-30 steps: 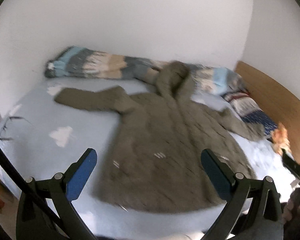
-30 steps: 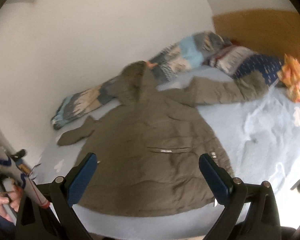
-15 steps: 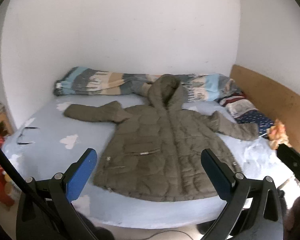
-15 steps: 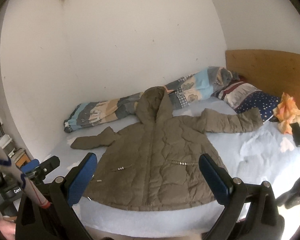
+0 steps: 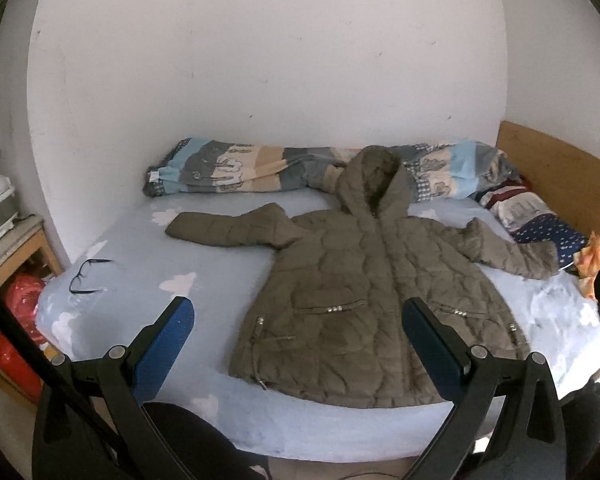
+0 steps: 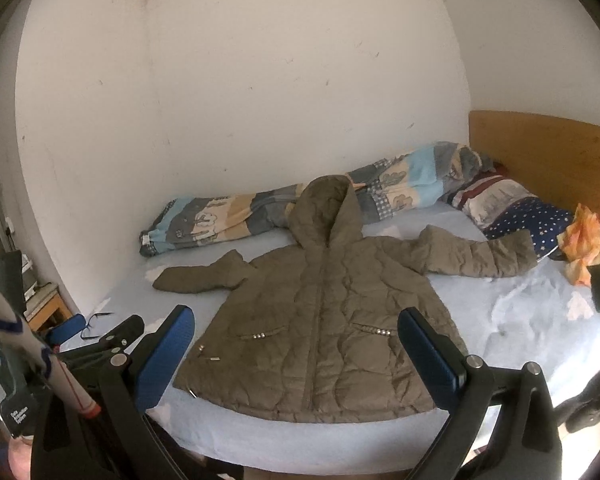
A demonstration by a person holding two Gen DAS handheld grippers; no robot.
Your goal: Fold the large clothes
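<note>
Jacket (image 5: pixel 364 300), olive quilted, hooded, lies flat on bed (image 5: pixel 220 264), front up, zipped, both sleeves spread out sideways, hood toward rolled blanket (image 5: pixel 236 168) at wall. Left gripper (image 5: pixel 296 344) and right gripper (image 6: pixel 296 344) both spread wide, empty, hovering before hem, not touching. Folding seems not yet begun. Next move probably: reach one sleeve cuff, pinch, bring it across chest. Eyeglasses (image 5: pixel 88 276) lie well apart at bed edge.
</note>
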